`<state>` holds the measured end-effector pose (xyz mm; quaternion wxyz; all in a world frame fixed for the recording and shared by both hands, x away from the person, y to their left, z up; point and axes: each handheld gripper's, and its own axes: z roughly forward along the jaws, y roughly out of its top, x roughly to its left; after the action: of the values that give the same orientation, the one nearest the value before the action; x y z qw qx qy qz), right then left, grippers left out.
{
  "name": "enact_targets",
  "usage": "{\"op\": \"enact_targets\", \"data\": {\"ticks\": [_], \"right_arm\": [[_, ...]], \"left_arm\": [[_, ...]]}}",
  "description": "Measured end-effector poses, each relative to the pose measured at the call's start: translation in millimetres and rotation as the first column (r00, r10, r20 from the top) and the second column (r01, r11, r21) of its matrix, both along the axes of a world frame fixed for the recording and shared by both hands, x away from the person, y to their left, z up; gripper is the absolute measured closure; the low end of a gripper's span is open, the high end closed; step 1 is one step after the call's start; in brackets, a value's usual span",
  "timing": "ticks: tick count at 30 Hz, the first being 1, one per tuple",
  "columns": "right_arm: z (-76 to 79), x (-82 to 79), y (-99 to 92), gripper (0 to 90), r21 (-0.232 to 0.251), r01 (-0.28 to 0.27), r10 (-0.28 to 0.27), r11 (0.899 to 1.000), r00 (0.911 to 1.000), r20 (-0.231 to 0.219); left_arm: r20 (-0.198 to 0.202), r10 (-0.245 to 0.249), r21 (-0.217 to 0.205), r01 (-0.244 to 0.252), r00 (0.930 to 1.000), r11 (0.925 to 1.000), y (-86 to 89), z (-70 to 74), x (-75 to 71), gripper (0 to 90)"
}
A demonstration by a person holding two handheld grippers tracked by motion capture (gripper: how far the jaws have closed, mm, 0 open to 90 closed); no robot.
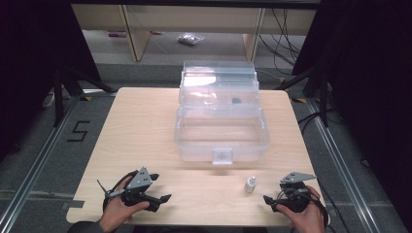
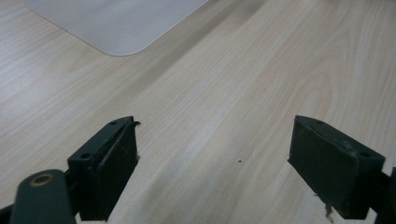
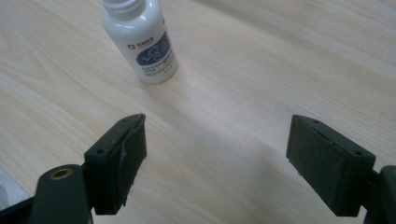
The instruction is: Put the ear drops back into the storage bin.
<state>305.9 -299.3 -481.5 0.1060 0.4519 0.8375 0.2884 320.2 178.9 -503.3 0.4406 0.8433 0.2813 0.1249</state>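
Bottle (image 1: 250,184), small and white, stands upright on the table (image 1: 145,126) near the front edge, just left of the right gripper (image 1: 273,201), jaws apart and empty; left gripper (image 1: 163,200), also open, sits well apart.

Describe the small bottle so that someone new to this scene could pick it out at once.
On the wooden table, look in front of the clear plastic box, toward the near right. The bottle stands upright beside the right gripper, small and white with a dark blue label.
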Motion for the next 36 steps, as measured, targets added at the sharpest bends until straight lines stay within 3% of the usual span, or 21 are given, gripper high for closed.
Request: {"op": "enact_targets", "data": {"ticks": [3, 4, 6, 8, 14, 15, 16, 18, 20, 21, 25, 26, 27, 28, 32, 34, 36], "right_arm": [[0.9, -2.5, 2.3, 21.3, 0.010, 0.025, -0.025, 1.000, 0.9995, -0.018], [1.2, -0.3, 0.3, 21.8, -0.003, -0.006, 0.006, 1.000, 1.0000, -0.003], [1.7, -0.5, 1.3, 22.0, -0.007, -0.006, 0.006, 1.000, 1.0000, -0.006], [1.2, -0.3, 1.3, 22.0, -0.010, -0.014, 0.014, 1.000, 0.9999, -0.007], [2.0, -1.1, 3.8, 22.8, -0.020, -0.018, 0.018, 1.000, 0.9997, -0.018], [2.0, -3.3, 6.6, 22.8, -0.009, 0.008, -0.009, 1.000, 0.9995, -0.030], [1.0, -2.1, 6.0, 22.9, -0.018, -0.016, 0.015, 1.000, 0.9998, -0.010], [2.4, -0.8, 6.4, 24.3, -0.017, -0.031, 0.031, 0.999, 0.9994, -0.017], [2.8, -1.0, 6.9, 24.2, -0.016, -0.028, 0.028, 0.999, 0.9994, -0.021], [3.1, -0.9, 7.3, 24.4, -0.018, -0.028, 0.028, 0.999, 0.9993, -0.024], [4.5, -1.1, 8.7, 24.7, -0.020, -0.031, 0.031, 0.999, 0.9993, -0.022], [4.0, -0.8, 8.6, 24.9, -0.027, -0.042, 0.041, 0.999, 0.9991, -0.008], [4.3, -3.1, 11.6, 25.1, -0.012, -0.015, 0.015, 1.000, 0.9997, -0.022], [6.8, -2.9, 12.1, 25.2, -0.021, -0.024, 0.023, 0.999, 0.9989, -0.040], [7.1, 0.1, 14.7, 25.8, -0.014, -0.072, 0.072, 0.997, 0.9971, -0.027], [8.0, -0.9, 15.8, 25.8, -0.005, -0.055, 0.055, 0.998, 0.9982, -0.024], [8.5, 0.4, 16.0, 25.9, -0.021, -0.078, 0.078, 0.997, 0.9969, -0.014]], "left_arm": [[0.002, -0.005, 0.004, 0.005, 1.0000, 1.0000, 0.4, 0.0, 0.4, 14.9], [0.000, 0.001, 0.000, -0.001, 1.0000, 1.0000, -0.1, -0.1, 0.1, 14.9], [0.004, -0.006, 0.022, 0.006, 1.0000, 0.9997, 1.3, 0.5, 0.9, 14.9], [0.000, 0.001, -0.003, -0.001, 1.0000, 1.0000, 0.0, -0.4, 0.3, 14.9], [0.004, -0.004, 0.019, 0.004, 1.0000, 0.9998, 1.1, 0.3, 0.8, 14.9], [0.002, -0.003, 0.015, 0.003, 1.0000, 0.9999, 0.8, 0.1, 0.7, 14.9], [0.001, -0.005, 0.017, 0.005, 1.0000, 0.9998, 1.1, 0.2, 0.9, 14.9], [0.000, -0.005, 0.014, 0.005, 1.0000, 0.9999, 1.0, 0.1, 0.9, 14.9], [0.000, -0.005, 0.017, 0.005, 1.0000, 0.9998, 1.0, 0.0, 1.0, 14.9], [-0.009, -0.004, -0.002, 0.004, 1.0000, 1.0000, 0.0, -0.4, 0.8, 14.9], [-0.002, -0.008, 0.015, 0.008, 1.0000, 0.9999, 1.4, -0.2, 1.6, 14.9], [-0.011, -0.002, -0.001, 0.002, 0.9999, 1.0000, 0.4, -0.4, 1.0, 14.9], [-0.009, -0.001, -0.003, 0.001, 1.0000, 1.0000, 0.4, -0.7, 1.1, 14.9], [-0.011, -0.001, -0.001, 0.001, 0.9999, 1.0000, 0.4, -0.5, 1.2, 14.9], [-0.005, -0.004, 0.023, 0.004, 1.0000, 0.9997, 1.9, -0.6, 1.8, 14.9], [0.002, -0.011, 0.026, 0.011, 0.9999, 0.9996, 2.3, -0.4, 2.4, 14.9], [0.000, -0.007, 0.022, 0.007, 1.0000, 0.9997, 2.0, -0.5, 1.9, 14.9]]}}
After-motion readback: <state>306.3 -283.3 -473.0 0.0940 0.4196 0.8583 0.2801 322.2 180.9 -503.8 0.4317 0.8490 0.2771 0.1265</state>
